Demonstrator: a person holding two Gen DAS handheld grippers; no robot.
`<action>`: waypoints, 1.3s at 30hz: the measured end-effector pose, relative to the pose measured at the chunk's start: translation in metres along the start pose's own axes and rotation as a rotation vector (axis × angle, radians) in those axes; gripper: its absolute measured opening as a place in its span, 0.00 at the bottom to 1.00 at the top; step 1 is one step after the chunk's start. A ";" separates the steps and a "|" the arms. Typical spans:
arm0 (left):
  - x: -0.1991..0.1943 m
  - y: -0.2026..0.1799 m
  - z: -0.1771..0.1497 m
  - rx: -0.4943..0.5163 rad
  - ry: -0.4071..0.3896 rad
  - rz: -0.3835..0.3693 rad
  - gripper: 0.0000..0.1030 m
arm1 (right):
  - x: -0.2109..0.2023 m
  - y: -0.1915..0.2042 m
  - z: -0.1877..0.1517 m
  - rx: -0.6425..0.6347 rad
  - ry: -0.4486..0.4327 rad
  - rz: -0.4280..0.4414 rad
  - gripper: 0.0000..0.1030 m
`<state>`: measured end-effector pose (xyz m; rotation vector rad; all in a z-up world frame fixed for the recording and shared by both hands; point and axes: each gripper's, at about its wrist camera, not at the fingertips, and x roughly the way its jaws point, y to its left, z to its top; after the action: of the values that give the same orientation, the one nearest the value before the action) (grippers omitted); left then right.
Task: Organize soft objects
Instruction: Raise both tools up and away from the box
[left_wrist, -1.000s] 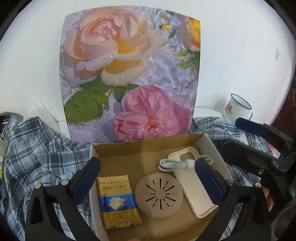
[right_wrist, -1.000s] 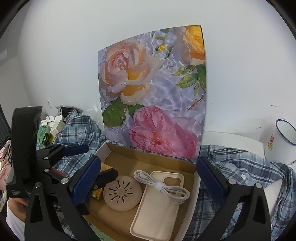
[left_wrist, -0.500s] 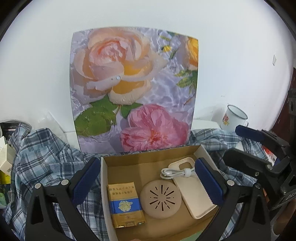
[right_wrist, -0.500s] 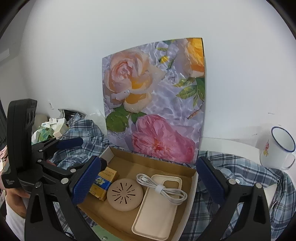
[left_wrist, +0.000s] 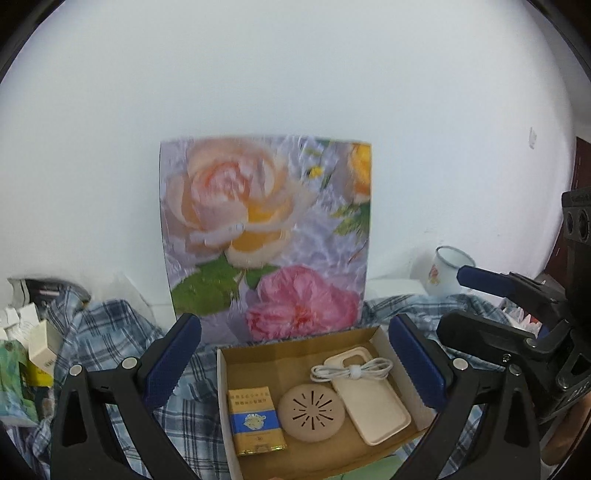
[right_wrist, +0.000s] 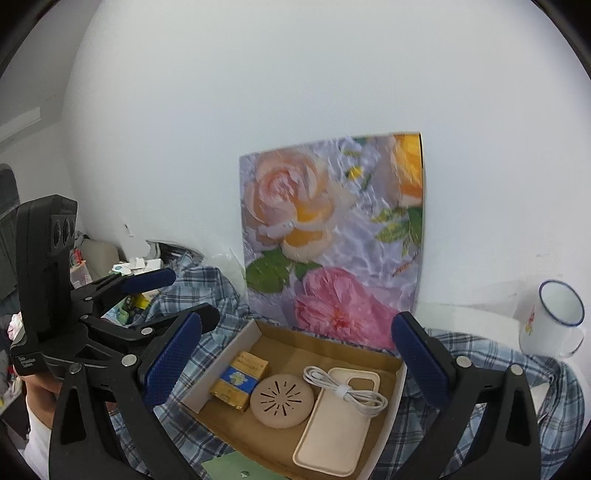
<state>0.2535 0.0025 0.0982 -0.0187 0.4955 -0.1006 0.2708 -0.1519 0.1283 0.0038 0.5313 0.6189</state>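
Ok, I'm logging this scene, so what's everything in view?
Shirt: one, blue plaid, spread under the box.
Box: one, cardboard, lid up with rose print.
Packet: one, gold and blue, box left.
Disc: one, beige, slotted, middle.
Phone case: one, cream, box right.
Cable: one, white, coiled on the case.
Mug: one, white, blue rim, far right.
Clutter: small cartons, far left.
Left gripper: open, empty.
Right gripper: open, empty.

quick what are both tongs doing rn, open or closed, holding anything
Left tongs: open, holding nothing, above the cardboard box.
Right tongs: open, holding nothing.
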 end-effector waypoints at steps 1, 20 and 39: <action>-0.007 -0.001 0.002 0.000 -0.010 -0.008 1.00 | -0.005 0.001 0.002 -0.001 -0.011 0.012 1.00; -0.112 -0.016 0.036 0.029 -0.154 -0.035 1.00 | -0.091 0.050 0.035 -0.122 -0.116 -0.008 1.00; -0.153 -0.026 -0.030 0.134 -0.157 -0.101 1.00 | -0.112 0.065 -0.042 -0.213 -0.046 0.091 1.00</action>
<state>0.1031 -0.0072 0.1452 0.0791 0.3298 -0.2294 0.1383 -0.1672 0.1558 -0.1589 0.4206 0.7604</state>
